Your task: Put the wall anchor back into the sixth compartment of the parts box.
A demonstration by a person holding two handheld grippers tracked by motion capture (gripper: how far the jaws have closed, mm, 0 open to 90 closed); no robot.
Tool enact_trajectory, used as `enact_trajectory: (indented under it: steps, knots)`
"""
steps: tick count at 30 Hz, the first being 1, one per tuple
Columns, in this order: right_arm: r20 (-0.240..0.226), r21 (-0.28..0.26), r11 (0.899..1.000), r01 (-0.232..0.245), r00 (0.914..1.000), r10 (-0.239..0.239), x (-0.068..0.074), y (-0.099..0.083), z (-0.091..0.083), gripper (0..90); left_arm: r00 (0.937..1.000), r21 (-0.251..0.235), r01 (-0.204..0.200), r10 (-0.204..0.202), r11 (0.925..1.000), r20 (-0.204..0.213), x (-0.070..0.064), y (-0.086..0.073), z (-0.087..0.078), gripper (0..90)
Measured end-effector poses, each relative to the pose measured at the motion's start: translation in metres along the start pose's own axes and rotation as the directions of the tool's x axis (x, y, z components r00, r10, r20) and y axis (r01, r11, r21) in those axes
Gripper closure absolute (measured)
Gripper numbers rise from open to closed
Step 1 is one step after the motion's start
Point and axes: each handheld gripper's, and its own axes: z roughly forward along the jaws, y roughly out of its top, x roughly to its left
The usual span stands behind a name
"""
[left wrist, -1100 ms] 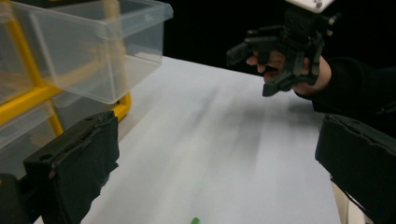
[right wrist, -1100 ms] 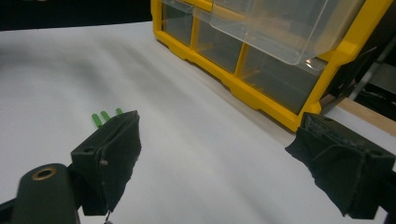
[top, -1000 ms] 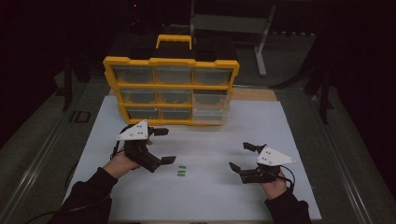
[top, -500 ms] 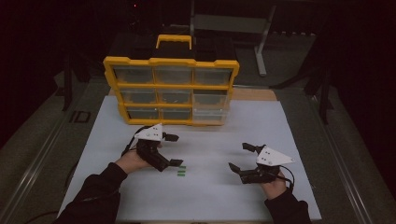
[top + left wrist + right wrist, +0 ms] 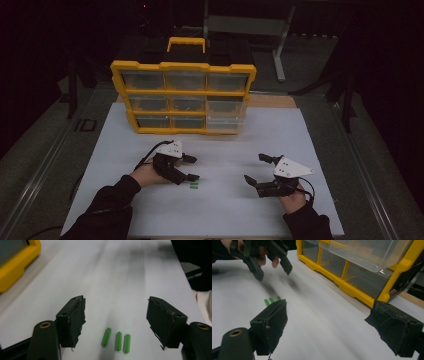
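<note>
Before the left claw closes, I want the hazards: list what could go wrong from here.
1. Three green plugs lie close side by side between the open left claw's jaws; closing may catch several or flick one away.
2. They look small and ribbed; a pinch could roll them across the white sheet.

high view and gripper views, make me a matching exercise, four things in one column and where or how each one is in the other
Things
1. green plugs
2. organizer box
3. left gripper
4. right gripper

Places or states
A. at the far edge of the white sheet
B. open, away from the plugs, empty
C. lying side by side on the sheet
D. open, just above the plugs

Pairs: 1-C, 2-A, 3-D, 4-B
</note>
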Motion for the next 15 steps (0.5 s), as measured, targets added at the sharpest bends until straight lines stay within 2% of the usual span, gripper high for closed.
enact_trajectory:
  steps: [5, 9, 15]
  knots:
    - [-0.002, 0.002, 1.000, -0.002, 1.0000, 0.002, 0.000, 0.000, 0.000, 14.0, 1.0000, 0.049, 0.005, -0.005, 0.9988, -0.005, 0.002, -0.008, 0.009, 41.6]
    - [-0.002, -0.002, 1.000, 0.001, 1.0000, -0.001, 0.000, 0.000, 0.000, 14.0, 0.9996, 0.069, 0.025, -0.024, 0.9973, -0.014, 0.004, -0.014, 0.015, 49.5]
    - [-0.002, 0.003, 1.000, -0.002, 1.0000, 0.002, 0.000, -0.001, 0.000, 14.0, 0.9997, 0.112, 0.018, -0.016, 0.9936, -0.020, 0.006, -0.018, 0.023, 60.4]
